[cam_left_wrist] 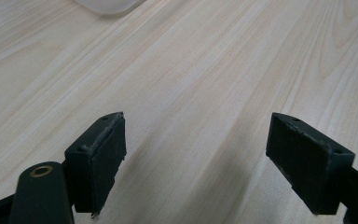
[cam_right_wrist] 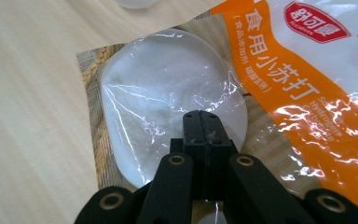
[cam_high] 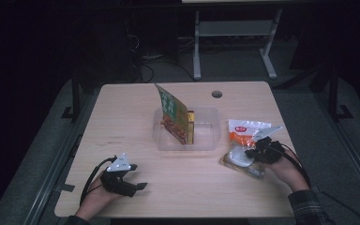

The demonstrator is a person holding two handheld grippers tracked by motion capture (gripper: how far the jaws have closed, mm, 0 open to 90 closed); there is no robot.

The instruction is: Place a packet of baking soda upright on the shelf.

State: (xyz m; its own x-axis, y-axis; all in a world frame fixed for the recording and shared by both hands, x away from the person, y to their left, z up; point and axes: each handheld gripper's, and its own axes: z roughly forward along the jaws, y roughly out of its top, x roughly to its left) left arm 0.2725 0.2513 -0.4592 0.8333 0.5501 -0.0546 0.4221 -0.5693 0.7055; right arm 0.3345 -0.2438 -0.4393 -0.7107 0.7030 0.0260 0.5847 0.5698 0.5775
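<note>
A white and orange bag of powder (cam_high: pixel 243 131) lies on the table at the right, with a clear window (cam_right_wrist: pixel 158 84) showing white powder. My right gripper (cam_right_wrist: pixel 207 123) sits at the bag's near end (cam_high: pixel 249 152). Its jaws are pressed together on the window's film, and creases in the film run to the tips. At the near left my left gripper (cam_high: pixel 140 186) rests low over bare wood. In the left gripper view its jaws (cam_left_wrist: pixel 196 158) stand wide apart with nothing between them.
A clear plastic tub (cam_high: pixel 206 140) stands mid-table, and its corner (cam_left_wrist: pixel 107 4) shows in the left gripper view. It holds an upright green packet (cam_high: pixel 171 112) and a yellow box (cam_high: pixel 191 124). A cable hole (cam_high: pixel 216 94) is at the table's back edge.
</note>
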